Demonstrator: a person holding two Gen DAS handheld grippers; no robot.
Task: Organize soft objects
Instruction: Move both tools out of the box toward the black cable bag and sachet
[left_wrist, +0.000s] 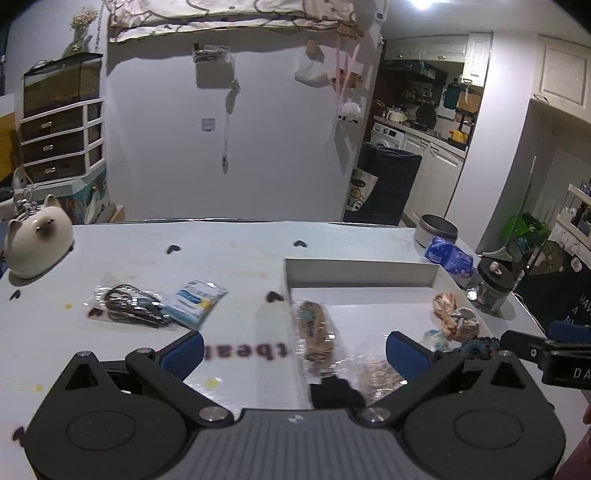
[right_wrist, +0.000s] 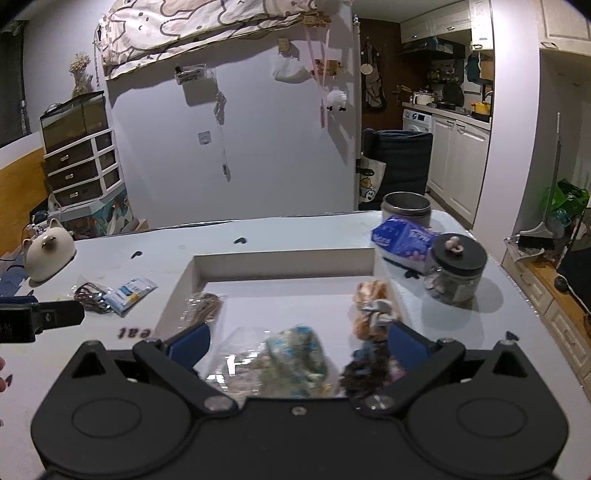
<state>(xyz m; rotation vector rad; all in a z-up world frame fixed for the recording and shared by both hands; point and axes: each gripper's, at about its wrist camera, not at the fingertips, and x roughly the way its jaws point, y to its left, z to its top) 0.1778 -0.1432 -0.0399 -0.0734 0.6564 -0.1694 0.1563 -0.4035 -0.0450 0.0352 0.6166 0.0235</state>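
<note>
Scrunchies (right_wrist: 373, 310) in white tray (right_wrist: 284, 263), both grippers open above.

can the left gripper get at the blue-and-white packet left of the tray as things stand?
Probably yes. The left gripper is open and empty, and the packet lies on bare table outside the tray, nothing on top.

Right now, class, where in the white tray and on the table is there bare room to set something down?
In the tray, the far middle is bare, between the bagged hair ties on the left and the scrunchies on the right. The near end is crowded with bags. On the table, the far strip between the cat figurine and the tray is free.
</note>
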